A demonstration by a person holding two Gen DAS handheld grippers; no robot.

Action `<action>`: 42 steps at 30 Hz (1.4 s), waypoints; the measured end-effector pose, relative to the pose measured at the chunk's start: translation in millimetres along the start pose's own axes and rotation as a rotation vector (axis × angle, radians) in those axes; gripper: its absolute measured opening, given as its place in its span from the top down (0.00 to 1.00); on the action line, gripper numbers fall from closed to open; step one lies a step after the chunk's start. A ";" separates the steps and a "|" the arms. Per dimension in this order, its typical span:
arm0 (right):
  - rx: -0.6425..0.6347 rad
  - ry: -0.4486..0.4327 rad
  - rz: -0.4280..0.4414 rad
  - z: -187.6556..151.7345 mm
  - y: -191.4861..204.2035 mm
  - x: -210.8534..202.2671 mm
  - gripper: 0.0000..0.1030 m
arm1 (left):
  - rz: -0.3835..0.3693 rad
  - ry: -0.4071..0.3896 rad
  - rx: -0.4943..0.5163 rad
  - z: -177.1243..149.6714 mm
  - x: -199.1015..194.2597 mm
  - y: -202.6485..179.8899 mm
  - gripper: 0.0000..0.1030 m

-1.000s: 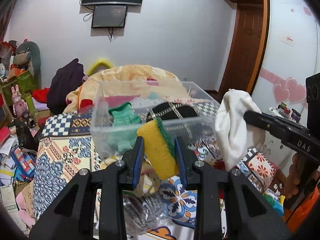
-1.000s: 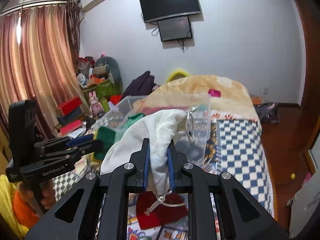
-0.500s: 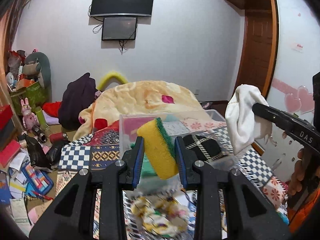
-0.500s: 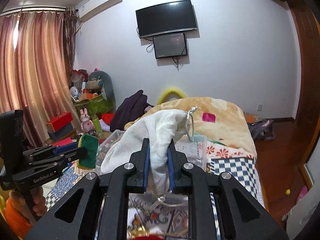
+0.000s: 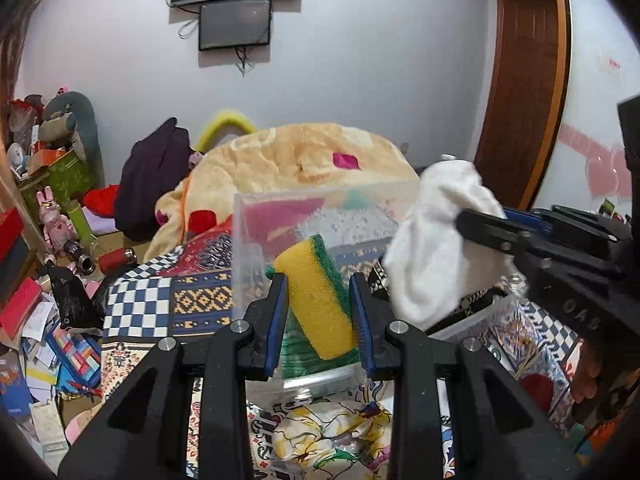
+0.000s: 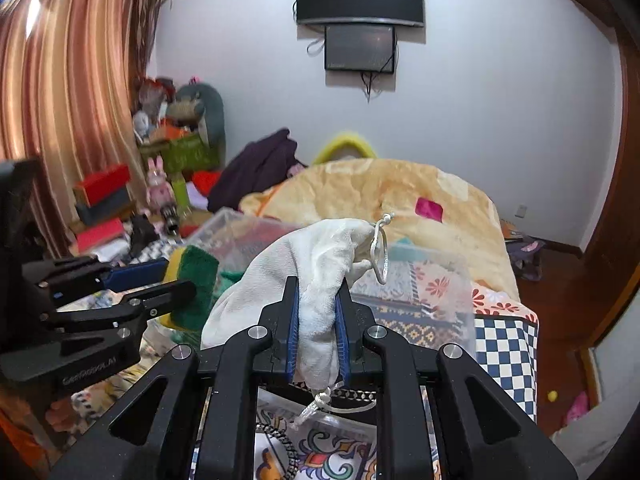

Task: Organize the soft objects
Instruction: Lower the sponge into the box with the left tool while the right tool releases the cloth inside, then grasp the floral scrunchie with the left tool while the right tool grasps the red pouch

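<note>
Midway. Left gripper point(image 5: 319, 312) jaws clamped on yellow-green sponge point(image 5: 316, 300); right gripper point(image 6: 318, 328) pinching white drawstring pouch point(image 6: 320, 276). Both above clear bin point(image 5: 256, 240), neither dropped in yet.

Porous foam sponge point(image 5: 318, 300), soft white cloth pouch point(image 6: 320, 280), clear plastic bin point(image 5: 320, 208).

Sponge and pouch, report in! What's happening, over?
Left gripper shut on sponge. Right gripper shut on white pouch. Clear bin just ahead. Nothing blocking.
</note>
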State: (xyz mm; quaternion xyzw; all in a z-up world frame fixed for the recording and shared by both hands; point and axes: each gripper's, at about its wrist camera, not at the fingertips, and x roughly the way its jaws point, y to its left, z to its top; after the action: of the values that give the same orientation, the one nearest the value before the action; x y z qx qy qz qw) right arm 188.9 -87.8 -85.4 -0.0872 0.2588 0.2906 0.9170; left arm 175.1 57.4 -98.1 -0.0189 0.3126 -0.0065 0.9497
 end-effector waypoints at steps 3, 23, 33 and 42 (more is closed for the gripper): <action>-0.009 0.043 -0.004 -2.5 0.8 8.1 0.86 | 0.023 0.023 0.023 -2.3 6.1 -4.8 0.70; 0.033 0.000 0.051 -0.3 -7.7 -34.5 0.44 | -0.028 -0.034 -0.008 -3.3 -33.7 -5.6 0.54; 0.088 -0.076 0.082 -15.7 -16.7 -75.8 0.28 | -0.045 -0.122 0.017 -17.2 -80.9 -14.6 0.31; 0.111 0.012 0.077 -59.6 -22.5 -74.5 0.24 | -0.058 -0.077 0.015 -52.3 -76.3 -22.4 0.18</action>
State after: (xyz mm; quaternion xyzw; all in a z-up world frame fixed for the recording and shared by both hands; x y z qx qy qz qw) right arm 124.7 -161.0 -96.7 -0.0279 0.2832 0.3101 0.9071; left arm 82.7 35.2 -94.0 -0.0210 0.2752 -0.0357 0.9605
